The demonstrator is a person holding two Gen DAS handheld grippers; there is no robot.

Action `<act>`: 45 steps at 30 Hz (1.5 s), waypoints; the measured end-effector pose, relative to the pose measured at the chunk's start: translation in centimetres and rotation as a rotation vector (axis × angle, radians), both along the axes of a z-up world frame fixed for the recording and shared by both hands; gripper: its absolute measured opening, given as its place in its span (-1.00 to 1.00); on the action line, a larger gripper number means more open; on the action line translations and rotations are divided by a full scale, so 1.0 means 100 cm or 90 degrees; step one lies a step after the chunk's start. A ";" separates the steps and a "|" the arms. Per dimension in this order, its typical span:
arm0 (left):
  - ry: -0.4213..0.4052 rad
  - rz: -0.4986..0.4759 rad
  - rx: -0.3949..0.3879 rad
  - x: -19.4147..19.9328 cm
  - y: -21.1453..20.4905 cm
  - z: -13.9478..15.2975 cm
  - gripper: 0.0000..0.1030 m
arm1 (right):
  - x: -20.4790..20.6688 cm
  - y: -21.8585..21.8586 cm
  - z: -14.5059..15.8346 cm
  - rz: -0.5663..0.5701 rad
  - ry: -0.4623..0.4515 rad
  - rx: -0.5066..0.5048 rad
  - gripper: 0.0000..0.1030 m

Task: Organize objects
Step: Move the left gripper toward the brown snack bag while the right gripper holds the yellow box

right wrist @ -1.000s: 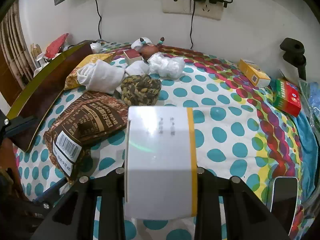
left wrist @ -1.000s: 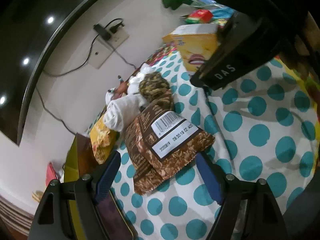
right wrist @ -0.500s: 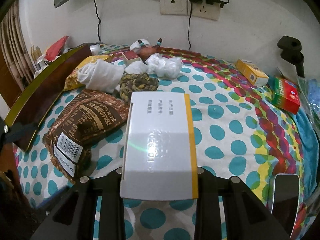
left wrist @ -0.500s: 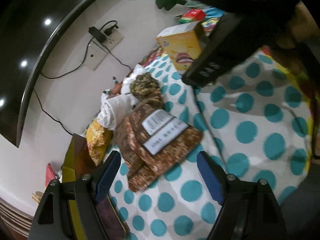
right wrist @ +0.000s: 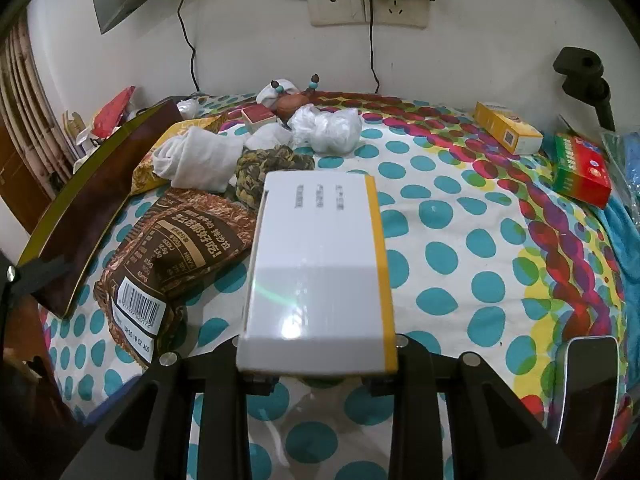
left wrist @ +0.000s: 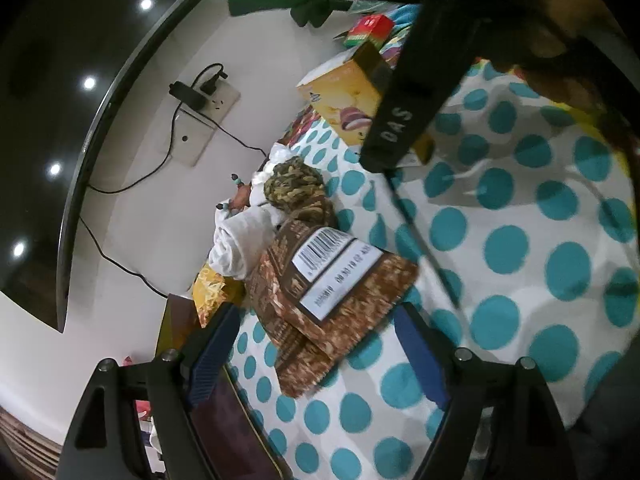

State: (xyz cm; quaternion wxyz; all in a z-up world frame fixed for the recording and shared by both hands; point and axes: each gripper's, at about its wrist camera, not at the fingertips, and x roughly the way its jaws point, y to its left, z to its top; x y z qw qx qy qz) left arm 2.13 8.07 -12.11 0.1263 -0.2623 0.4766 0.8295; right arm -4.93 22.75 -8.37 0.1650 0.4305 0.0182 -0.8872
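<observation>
Gripping a white box with a yellow edge (right wrist: 318, 264), the right claw (right wrist: 318, 360) holds it flat between its two fingers, which the box mostly hides — only their dark bases show below it. The box's far end reaches over a polka-dot cloth (right wrist: 452, 256) with teal spots and a red and yellow border; whether this covers a bed or a worktop cannot be told.

Left of the held box lies a brown snack bag (right wrist: 172, 256) with a barcode label. Beyond the bag sit a rolled white cloth (right wrist: 196, 162) and a braided olive-brown bundle (right wrist: 268, 170). Further ahead is a crumpled clear plastic bag (right wrist: 326, 128). A long dark board with a yellow rim (right wrist: 86, 204) runs along the far left. To the right, near the cloth's far edge, rest a yellow carton (right wrist: 508, 128) and a red and green box (right wrist: 582, 170). A phone (right wrist: 588, 384) is cut off at the lower right.

The left claw (left wrist: 316, 352) stands wide and holds nothing — its blue-padded fingers (left wrist: 212, 350) frame the near end of the snack bag (left wrist: 324, 280). In this view the right claw's dark body crosses the upper frame and hides most of the box (left wrist: 348, 96) it carries.

A white wall behind carries a socket plate (right wrist: 368, 0) with plugs and trailing black cables.
</observation>
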 end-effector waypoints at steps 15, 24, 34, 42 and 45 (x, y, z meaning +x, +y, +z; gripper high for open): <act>0.141 0.086 -0.077 -0.032 0.009 0.012 0.84 | -0.001 0.003 -0.004 0.011 -0.008 -0.024 -0.43; 0.086 0.171 0.002 -0.069 0.000 0.017 0.84 | -0.004 0.005 -0.005 0.011 -0.012 -0.042 -0.41; 0.018 0.171 0.045 -0.067 0.023 0.024 0.84 | -0.008 0.009 -0.005 0.016 -0.016 -0.053 -0.44; 0.007 0.231 -0.002 -0.104 0.034 0.012 0.84 | -0.006 0.009 -0.006 0.022 -0.016 -0.055 -0.44; -0.029 0.255 0.011 -0.115 0.026 0.009 0.84 | -0.007 0.010 -0.006 0.023 -0.019 -0.066 -0.44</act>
